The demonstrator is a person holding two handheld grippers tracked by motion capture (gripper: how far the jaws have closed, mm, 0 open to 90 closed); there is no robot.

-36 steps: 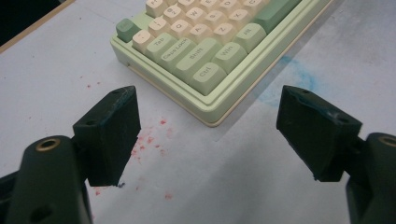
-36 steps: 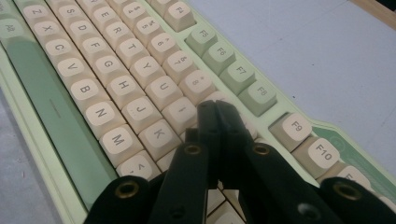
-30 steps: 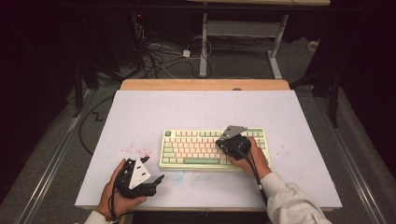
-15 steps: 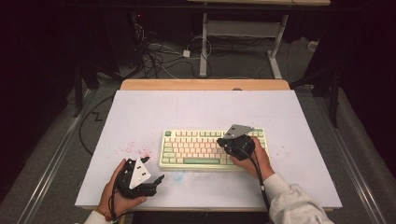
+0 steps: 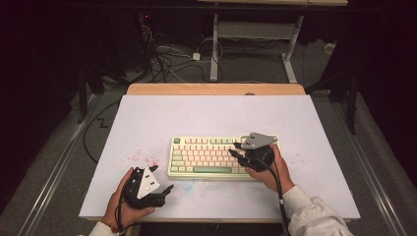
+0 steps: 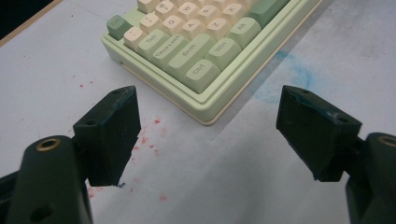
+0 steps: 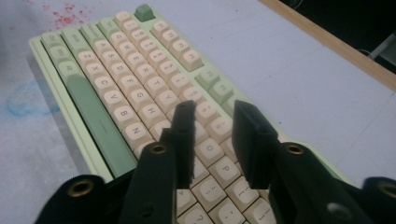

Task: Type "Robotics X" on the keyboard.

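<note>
A pale green keyboard (image 5: pixel 206 156) with cream keys lies on the white table top (image 5: pixel 216 115), right of centre. My right gripper (image 5: pixel 234 149) hovers over the keyboard's right part. In the right gripper view the keyboard (image 7: pixel 116 93) runs away from the right gripper (image 7: pixel 215 140), whose jaws stand a narrow gap apart above the letter keys with nothing between them. My left gripper (image 5: pixel 163 178) rests near the table's front edge, left of the keyboard. In the left gripper view the left gripper (image 6: pixel 210 135) is wide open and empty, facing the keyboard's (image 6: pixel 196 51) near left corner.
Red specks (image 5: pixel 140 158) dot the table left of the keyboard, and a faint blue smear (image 5: pixel 189 186) lies in front of it. A wooden strip (image 5: pixel 216 89) edges the far side. Cables (image 5: pixel 167 59) and a desk frame (image 5: pixel 255 34) sit on the floor beyond.
The right gripper has drifted slightly to the right over the keyboard. The left gripper has stayed put.
</note>
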